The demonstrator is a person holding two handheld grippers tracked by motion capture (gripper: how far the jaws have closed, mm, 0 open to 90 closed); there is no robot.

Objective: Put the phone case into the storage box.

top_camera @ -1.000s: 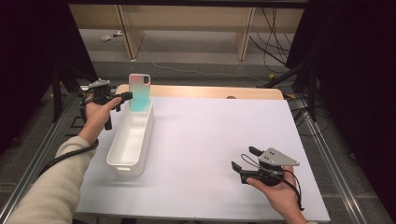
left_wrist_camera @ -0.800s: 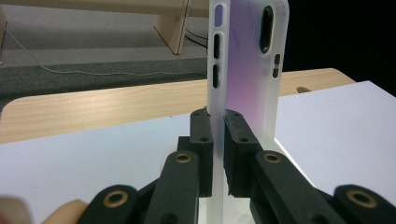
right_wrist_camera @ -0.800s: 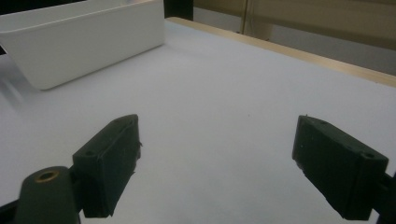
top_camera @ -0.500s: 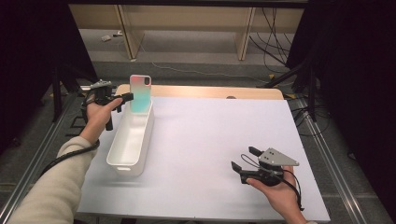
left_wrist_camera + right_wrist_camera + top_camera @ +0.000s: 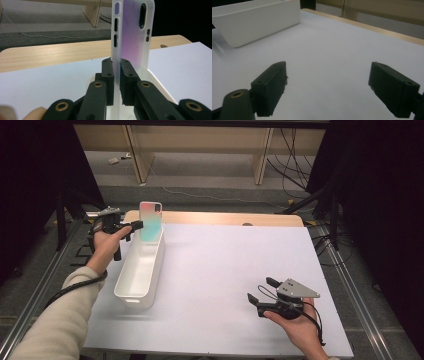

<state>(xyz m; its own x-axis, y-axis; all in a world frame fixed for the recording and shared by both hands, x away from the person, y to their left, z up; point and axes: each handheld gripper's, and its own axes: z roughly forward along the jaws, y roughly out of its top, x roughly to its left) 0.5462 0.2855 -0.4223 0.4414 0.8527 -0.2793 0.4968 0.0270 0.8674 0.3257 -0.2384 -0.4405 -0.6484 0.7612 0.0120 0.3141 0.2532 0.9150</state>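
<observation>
A translucent phone case (image 5: 150,221) with a pink-to-teal tint stands upright over the far end of a long white bin (image 5: 131,281). My left gripper (image 5: 134,225) is shut on its lower edge; in the left gripper view the case (image 5: 131,32) rises between the two black pads (image 5: 108,75), camera cutout at the top. My right gripper (image 5: 259,289) rests low over the white table sheet at the front right, jaws wide apart with nothing between them (image 5: 328,82).
The white sheet (image 5: 230,265) covers a wooden table whose far edge (image 5: 220,217) shows bare. The white bin (image 5: 257,20) lies well to the left of my right gripper. Metal rails run along both table sides, and cables lie on the floor beyond.
The left gripper and the phone case have barely shifted above the bin's far end. The right gripper has stayed put.
</observation>
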